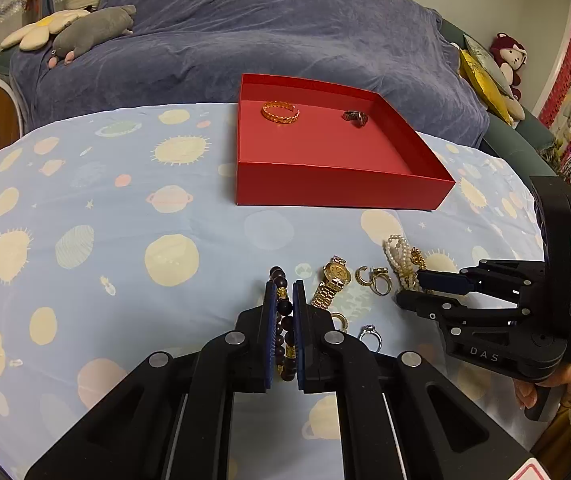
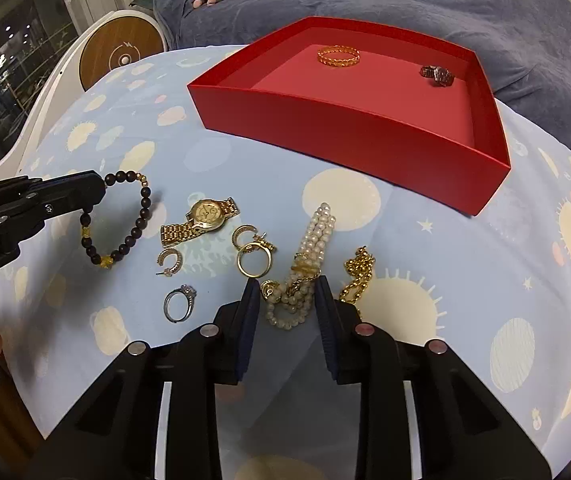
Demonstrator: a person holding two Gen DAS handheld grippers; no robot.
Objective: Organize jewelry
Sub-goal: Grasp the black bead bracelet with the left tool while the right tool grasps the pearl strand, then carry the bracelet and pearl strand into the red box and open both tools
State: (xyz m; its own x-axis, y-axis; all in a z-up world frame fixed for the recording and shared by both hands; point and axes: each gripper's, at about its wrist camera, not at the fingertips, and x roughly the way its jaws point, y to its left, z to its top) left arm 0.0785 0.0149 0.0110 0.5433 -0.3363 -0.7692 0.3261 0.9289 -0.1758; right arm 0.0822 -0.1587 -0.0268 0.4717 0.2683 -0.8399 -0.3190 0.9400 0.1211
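Open red cardboard box (image 2: 349, 120) sat on the planet-print counter cloth (image 1: 105, 220), holding a gold band (image 2: 338, 56). My left gripper (image 1: 284, 312) had closed on the dark wooden bead bracelet (image 2: 125, 220); my right gripper (image 2: 287, 300) stood open astride the white pearl bracelet (image 2: 313, 248).

We note a tabletop (image 2: 465, 264) covered with a pale blue cloth printed with suns and planets. On it, toward the far side, sits a red tray (image 2: 349, 128). Nearer us, spread directly on the cloth, we see a dark bead bracelet (image 2: 133, 224), a gold watch (image 2: 201, 220), two gold hoop earrings (image 2: 170, 259), a gold ring (image 2: 252, 262), a silver ring (image 2: 179, 302), a pearl bracelet (image 2: 305, 264) and a gold chain (image 2: 357, 276). The watch lies between the bead bracelet and the pearl bracelet; the gold chain lies just beside the pearls.
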